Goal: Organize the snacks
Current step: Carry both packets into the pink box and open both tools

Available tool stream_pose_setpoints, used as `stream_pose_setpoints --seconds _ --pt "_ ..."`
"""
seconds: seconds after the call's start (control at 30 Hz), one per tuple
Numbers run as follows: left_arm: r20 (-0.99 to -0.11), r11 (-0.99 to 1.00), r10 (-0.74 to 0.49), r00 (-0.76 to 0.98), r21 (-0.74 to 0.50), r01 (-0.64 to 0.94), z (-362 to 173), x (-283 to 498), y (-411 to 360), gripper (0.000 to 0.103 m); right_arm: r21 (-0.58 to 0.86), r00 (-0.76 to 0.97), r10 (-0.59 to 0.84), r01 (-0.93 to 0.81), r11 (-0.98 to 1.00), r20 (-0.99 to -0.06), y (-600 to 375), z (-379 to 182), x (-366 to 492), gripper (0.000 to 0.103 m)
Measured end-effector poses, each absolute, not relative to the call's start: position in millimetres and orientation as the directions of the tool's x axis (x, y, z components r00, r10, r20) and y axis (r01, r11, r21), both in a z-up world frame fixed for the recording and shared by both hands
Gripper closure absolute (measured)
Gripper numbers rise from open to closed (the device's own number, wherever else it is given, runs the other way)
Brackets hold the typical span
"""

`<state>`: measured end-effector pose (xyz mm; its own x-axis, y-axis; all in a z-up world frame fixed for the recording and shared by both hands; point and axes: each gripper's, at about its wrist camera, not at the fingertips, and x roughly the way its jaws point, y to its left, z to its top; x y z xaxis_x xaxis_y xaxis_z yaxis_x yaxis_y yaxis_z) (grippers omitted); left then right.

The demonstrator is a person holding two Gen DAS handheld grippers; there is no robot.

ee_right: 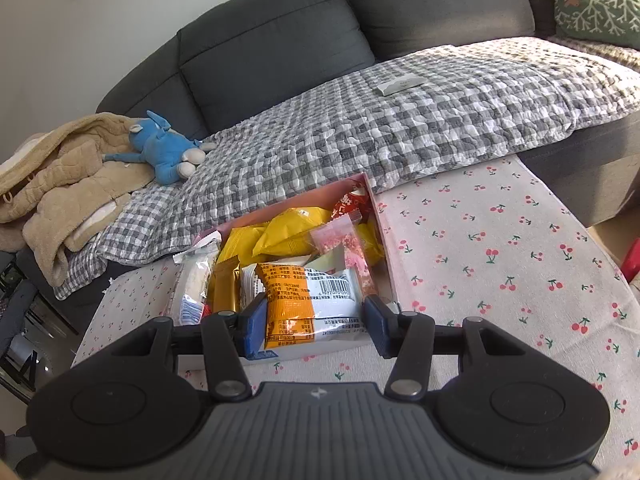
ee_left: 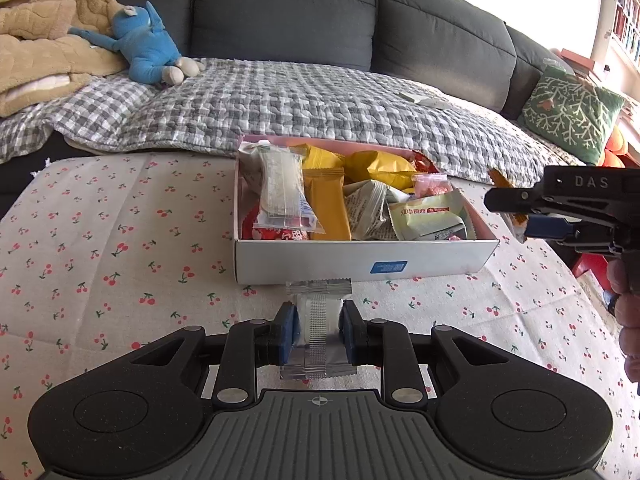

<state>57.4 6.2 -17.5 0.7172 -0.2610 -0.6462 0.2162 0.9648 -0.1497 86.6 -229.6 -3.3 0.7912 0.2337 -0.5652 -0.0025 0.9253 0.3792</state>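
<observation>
A white cardboard box with a pink inside stands on the table, filled with several snack packets: yellow, gold, clear and pale green ones. My left gripper is shut on a silver foil packet, held just in front of the box's near wall. My right gripper is shut on an orange and white packet, held over the box's near end. In the left wrist view the right gripper comes in from the right beside the box, with the edge of its packet showing.
A cherry-print tablecloth covers the table around the box. Behind it runs a dark grey sofa with a checked quilt, a blue plush toy, a beige blanket and a green cushion. A person's hand holds the right gripper.
</observation>
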Motion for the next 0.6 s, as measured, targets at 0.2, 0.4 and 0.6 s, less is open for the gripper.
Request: stream_pose_setpoints --seconds 0.2,0.4,0.6 --pt "-0.651 0.966 -0.255 0.715 -0.136 0.220 -15.4 63.7 2.1 0.081 0.361 0.792 0.230 -0.013 0.932 -0.565 -221.9 -4.0 108.1 0.055" --pt "-0.644 0.967 -0.251 0.723 -0.132 0.218 -10.7 76.3 -4.7 0.081 0.341 0.787 0.242 -0.043 0.939 -0.568 -212.0 -9.8 123.3 0.050" --pt "-0.637 0.966 -0.255 0.727 -0.134 0.221 -5.9 100.0 -21.8 0.081 0.374 0.783 0.263 -0.042 0.926 -0.563 -218.3 -13.6 124.4 0.031"
